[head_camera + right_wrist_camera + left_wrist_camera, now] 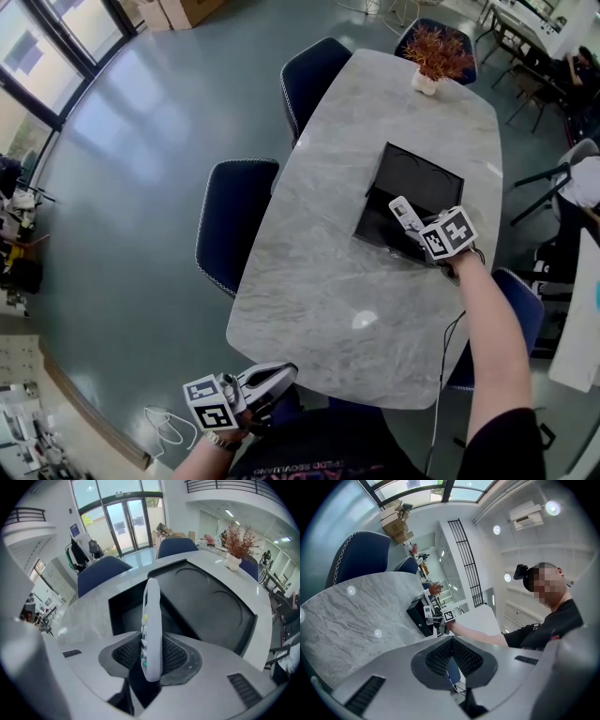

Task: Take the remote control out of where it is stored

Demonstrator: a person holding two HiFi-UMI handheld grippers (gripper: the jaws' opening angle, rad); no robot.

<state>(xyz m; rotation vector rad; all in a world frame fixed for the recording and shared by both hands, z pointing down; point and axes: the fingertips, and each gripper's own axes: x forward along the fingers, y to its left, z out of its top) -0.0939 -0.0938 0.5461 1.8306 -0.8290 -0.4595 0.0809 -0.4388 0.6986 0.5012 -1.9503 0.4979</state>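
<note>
My right gripper pinches the remote control edgewise; I should lift straight, clearing the black box walls

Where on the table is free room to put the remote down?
Bare: the table from the box to its near edge, and the strip beside the chairs. Crowded: around the box; the plant stands at the far end.
</note>
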